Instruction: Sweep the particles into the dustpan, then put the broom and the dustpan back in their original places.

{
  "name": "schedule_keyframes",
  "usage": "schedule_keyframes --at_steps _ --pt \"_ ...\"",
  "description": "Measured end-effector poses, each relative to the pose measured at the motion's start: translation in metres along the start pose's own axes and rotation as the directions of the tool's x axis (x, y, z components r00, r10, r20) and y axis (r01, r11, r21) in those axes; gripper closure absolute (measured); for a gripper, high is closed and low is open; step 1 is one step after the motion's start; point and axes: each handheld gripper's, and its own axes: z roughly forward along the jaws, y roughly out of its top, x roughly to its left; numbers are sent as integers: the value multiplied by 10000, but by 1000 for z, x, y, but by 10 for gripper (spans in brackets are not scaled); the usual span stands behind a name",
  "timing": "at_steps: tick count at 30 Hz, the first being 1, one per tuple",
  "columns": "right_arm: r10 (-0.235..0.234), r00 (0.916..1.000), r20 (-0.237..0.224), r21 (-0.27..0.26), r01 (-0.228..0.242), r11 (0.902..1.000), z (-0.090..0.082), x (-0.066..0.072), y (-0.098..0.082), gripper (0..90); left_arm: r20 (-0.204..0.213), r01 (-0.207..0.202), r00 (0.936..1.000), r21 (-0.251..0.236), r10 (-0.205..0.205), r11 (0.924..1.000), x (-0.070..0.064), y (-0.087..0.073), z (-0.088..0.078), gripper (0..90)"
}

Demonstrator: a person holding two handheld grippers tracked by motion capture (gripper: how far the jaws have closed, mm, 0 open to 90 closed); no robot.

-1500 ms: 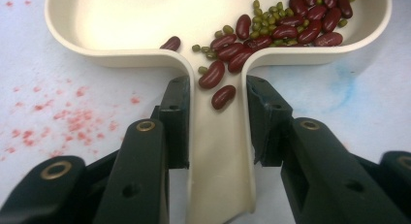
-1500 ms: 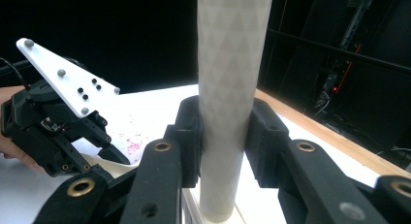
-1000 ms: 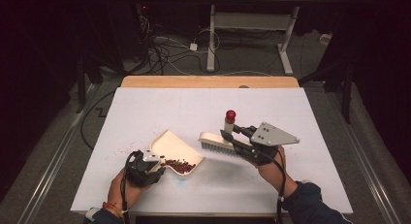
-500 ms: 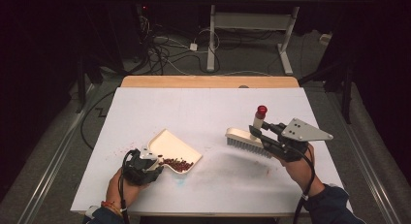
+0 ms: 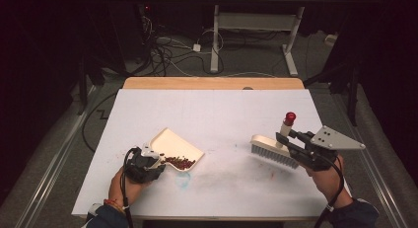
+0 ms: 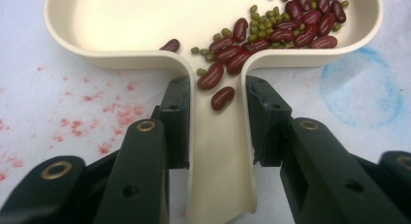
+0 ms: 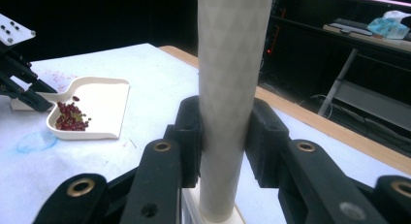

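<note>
On the table (image 5: 217,114), the dustpan (image 5: 176,148) lies left of centre, beans (image 5: 179,162) heaped at its near end. The left gripper (image 5: 146,165) clamps its handle. Well right of the dustpan, the right gripper (image 5: 300,148) grips the brush (image 5: 272,150) by its red-tipped handle.

Your dustpan (image 6: 145,20): cream plastic, smooth, slight sheen. Beans (image 6: 271,30) glossy, red and green. Your brush (image 5: 272,151): handle matt cream plastic, faintly textured. Table (image 5: 217,114): white matt sheet, stained; wood edge behind. Jaws matt black plastic.
</note>
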Motion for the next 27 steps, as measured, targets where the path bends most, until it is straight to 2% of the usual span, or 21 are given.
schedule_keyframes --at_steps 3,9,12,15,18,21,22,27 --pt "-37 10000 -18 105 37 9999 -6 0 -2 700 0 16 10000 -15 -16 10000 2 1 0 631" --pt "-307 9988 -377 306 319 9990 -19 2 -3 700 -9 298 9996 -134 -298 9995 7 -1 2 632" --pt "-147 9978 -642 320 168 9993 -25 2 -5 701 -55 409 9991 -213 -410 9989 8 -1 2 632" --pt "-23 9959 -901 364 56 9993 -29 1 -6 700 -325 578 9977 -288 -587 9979 12 -3 1 632" --pt "80 9915 -1299 466 -20 9989 -33 -1 -5 700 -478 956 9941 -345 -972 9948 15 -4 1 632" --pt "168 9873 -1578 658 -64 9978 -33 -1 -7 700 -989 1083 9888 -433 -1121 9932 15 -1 1 632" --pt "167 9856 -1685 797 -33 9968 -32 -2 -8 700 -1041 1213 9866 -461 -1255 9915 16 0 3 632" --pt "360 9760 -2148 1170 -109 9931 -17 -4 -10 700 -1354 1924 9704 -669 -1999 9790 23 4 12 628"
